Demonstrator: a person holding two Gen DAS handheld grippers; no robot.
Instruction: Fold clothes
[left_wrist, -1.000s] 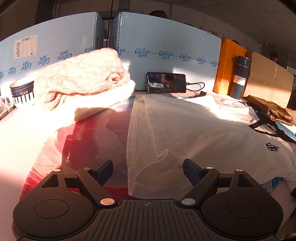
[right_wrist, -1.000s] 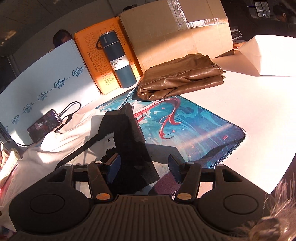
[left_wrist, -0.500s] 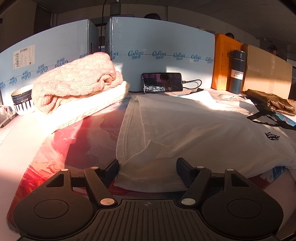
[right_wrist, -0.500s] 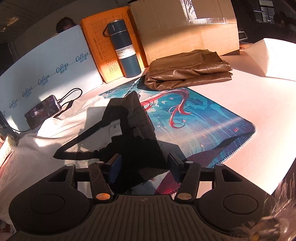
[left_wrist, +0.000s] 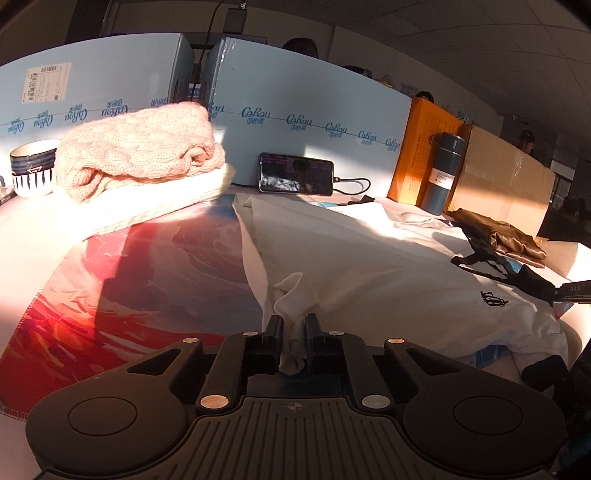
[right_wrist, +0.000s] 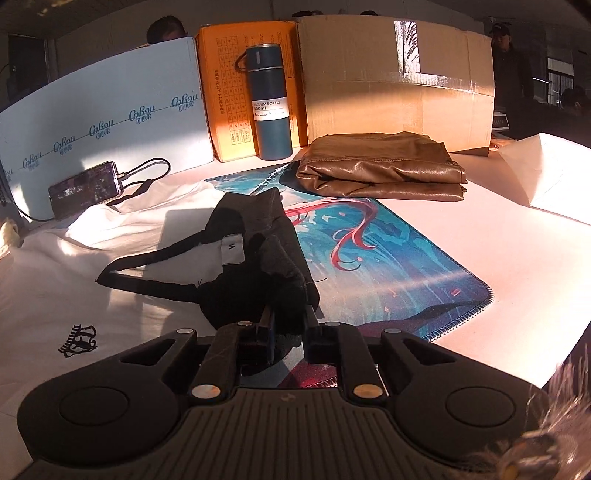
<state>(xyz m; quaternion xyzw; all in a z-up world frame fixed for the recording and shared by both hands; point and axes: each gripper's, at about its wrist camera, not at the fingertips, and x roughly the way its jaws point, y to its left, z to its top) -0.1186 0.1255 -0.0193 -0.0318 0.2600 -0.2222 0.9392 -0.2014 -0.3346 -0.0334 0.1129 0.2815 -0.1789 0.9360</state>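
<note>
A white T-shirt (left_wrist: 369, 266) with a small black logo (left_wrist: 494, 298) lies spread over the patterned mat (left_wrist: 147, 280). My left gripper (left_wrist: 293, 325) is shut on the shirt's near hem corner, which bunches up between the fingers. In the right wrist view the same white T-shirt (right_wrist: 74, 266) has a black collar and sleeve part (right_wrist: 255, 258) bearing a white label (right_wrist: 232, 248). There my right gripper (right_wrist: 288, 321) is shut on that black fabric, near the mat's blue end (right_wrist: 388, 251).
Folded pink and white knitwear (left_wrist: 140, 162) sits back left by a striped cup (left_wrist: 31, 168). A phone (left_wrist: 295, 178) on a cable leans against pale blue boxes. A dark bottle (right_wrist: 269, 101), orange and cardboard boxes, and a folded brown garment (right_wrist: 380, 166) stand back right.
Both grippers were open half a second ago. The left has now shut on the white hem and the right on the black fabric; both moved slightly forward.
</note>
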